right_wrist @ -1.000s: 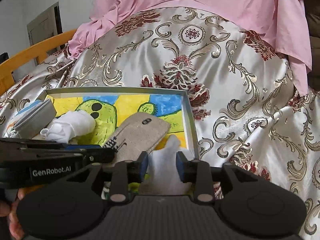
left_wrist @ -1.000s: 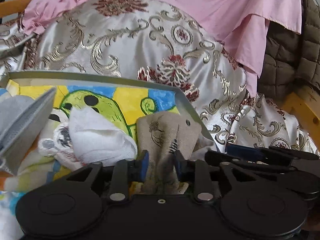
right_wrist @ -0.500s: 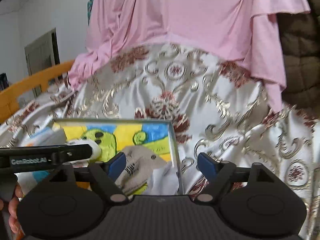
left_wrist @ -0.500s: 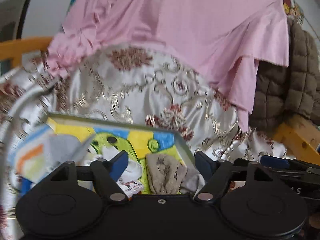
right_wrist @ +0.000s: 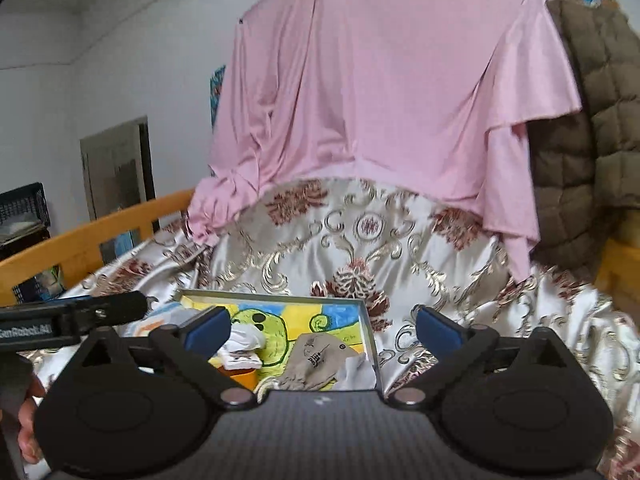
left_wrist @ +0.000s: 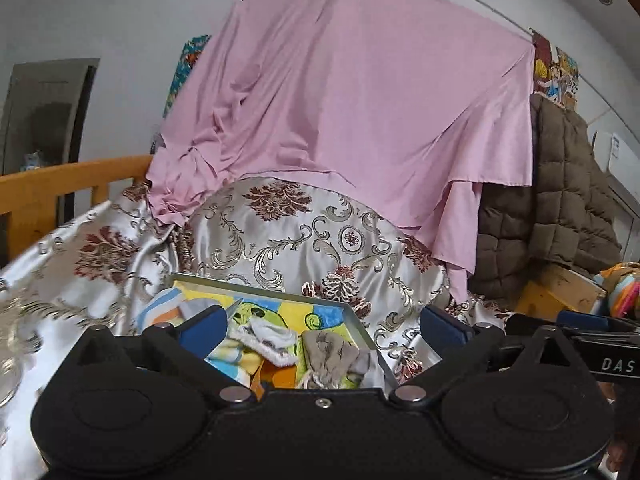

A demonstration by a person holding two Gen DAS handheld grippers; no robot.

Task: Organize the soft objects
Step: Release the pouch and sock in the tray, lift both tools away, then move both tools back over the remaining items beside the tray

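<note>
Both tongs stand wide apart and hold nothing: the left gripper and the right gripper hang above the near end of the tray, side by side.

Inside the tray, on its bright cartoon-printed floor, lie the soft things. A beige pouch rests at the near right, with a white cloth just beside it against the right wall. A white sock lies near the middle, touching a small printed cloth in front of it. A striped sock and a grey piece fill the far left corner; how they overlap I cannot tell, since the left fingers hide part of them.

A second ago the left tongs were clamped on the pouch and the right tongs on the white cloth, low in the tray. Half a second ago both had let go. Now both are higher and further back, so the tray looks smaller and more of the room shows.

The tray sits on a satin bedspread with gold scrolls and red flowers. A pink sheet hangs over the far end, a brown quilted coat hangs at the right, and a wooden rail runs along the left. White walls and a doorway stand behind.
</note>
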